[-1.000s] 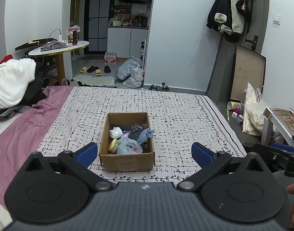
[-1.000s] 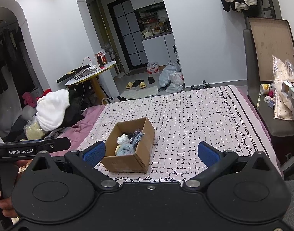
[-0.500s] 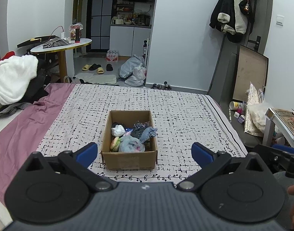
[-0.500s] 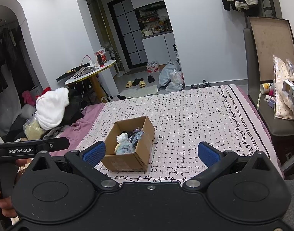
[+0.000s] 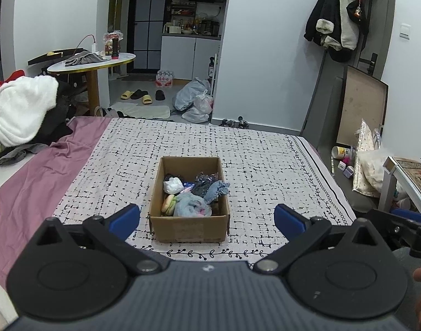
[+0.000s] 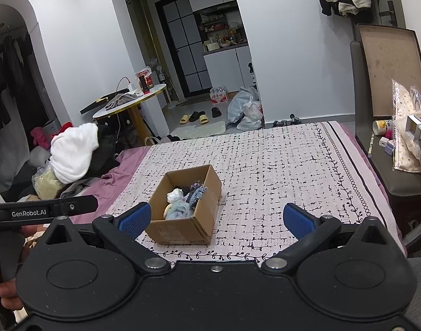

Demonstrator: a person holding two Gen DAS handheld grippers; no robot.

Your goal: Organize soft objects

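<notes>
An open cardboard box (image 5: 188, 229) sits near the front edge of the bed, also in the right wrist view (image 6: 180, 230). It holds several soft things: a light blue cloth (image 5: 191, 206), a white bundle (image 5: 172, 185), a blue denim piece (image 5: 216, 190), dark cloths and a yellow-green toy (image 5: 168, 203). My left gripper (image 5: 207, 218) is open and empty, held back from the box. My right gripper (image 6: 215, 218) is open and empty, with the box just inside its left fingertip (image 6: 134, 218).
The bed has a white black-patterned cover (image 5: 265, 165) over a mauve sheet (image 5: 31, 182). A white cloth pile (image 5: 23, 110) lies at the left. A round table (image 5: 92, 62), floor bags and slippers stand beyond. A side table and clutter (image 5: 403, 171) stand at the right.
Both grippers stay open. The left wrist view has shifted slightly, with the box a little further from the fingers. The right view has hardly moved.
</notes>
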